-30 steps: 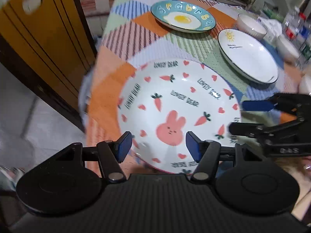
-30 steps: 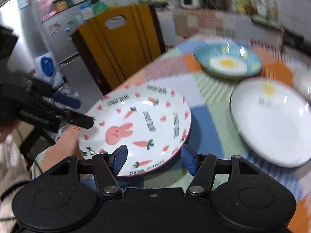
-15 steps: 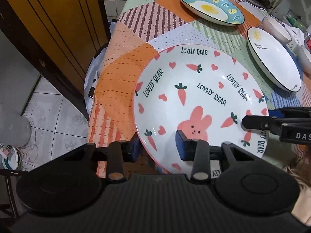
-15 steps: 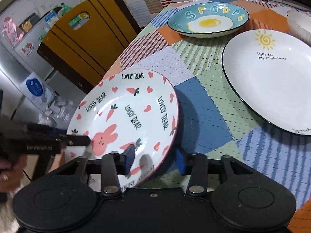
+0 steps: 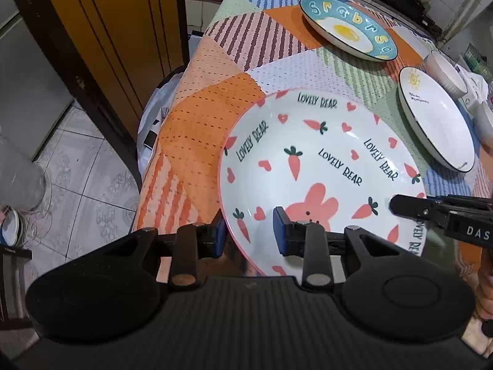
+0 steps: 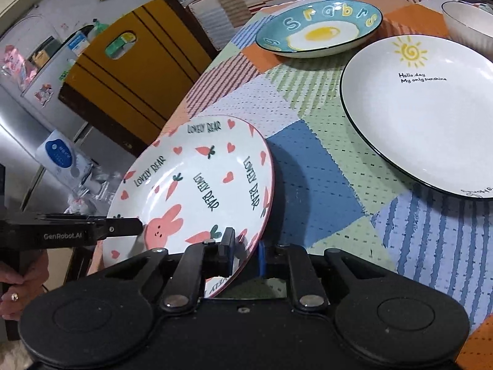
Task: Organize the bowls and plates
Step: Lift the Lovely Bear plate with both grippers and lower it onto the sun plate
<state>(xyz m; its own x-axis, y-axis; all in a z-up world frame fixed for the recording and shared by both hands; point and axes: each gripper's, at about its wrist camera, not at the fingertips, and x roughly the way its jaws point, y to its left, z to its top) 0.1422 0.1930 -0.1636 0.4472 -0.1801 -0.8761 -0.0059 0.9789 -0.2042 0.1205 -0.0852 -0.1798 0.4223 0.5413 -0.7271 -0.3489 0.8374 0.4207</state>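
The setting was a home kitchen or dining area. A patchwork tablecloth (image 6: 323, 185) carried plates (image 6: 431, 117). A fridge (image 6: 18, 117) stood at the frame's left, a tiled floor (image 5: 86, 185) at lower left.

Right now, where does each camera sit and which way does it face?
Left wrist: on the left gripper, looking down across the bunny plate; right gripper enters at right.
Right wrist: on the right gripper, facing the table; left gripper and a hand at left.
Shared: bunny plate, egg plate, sun plate. Both jaws are closing on the bunny plate's rim.
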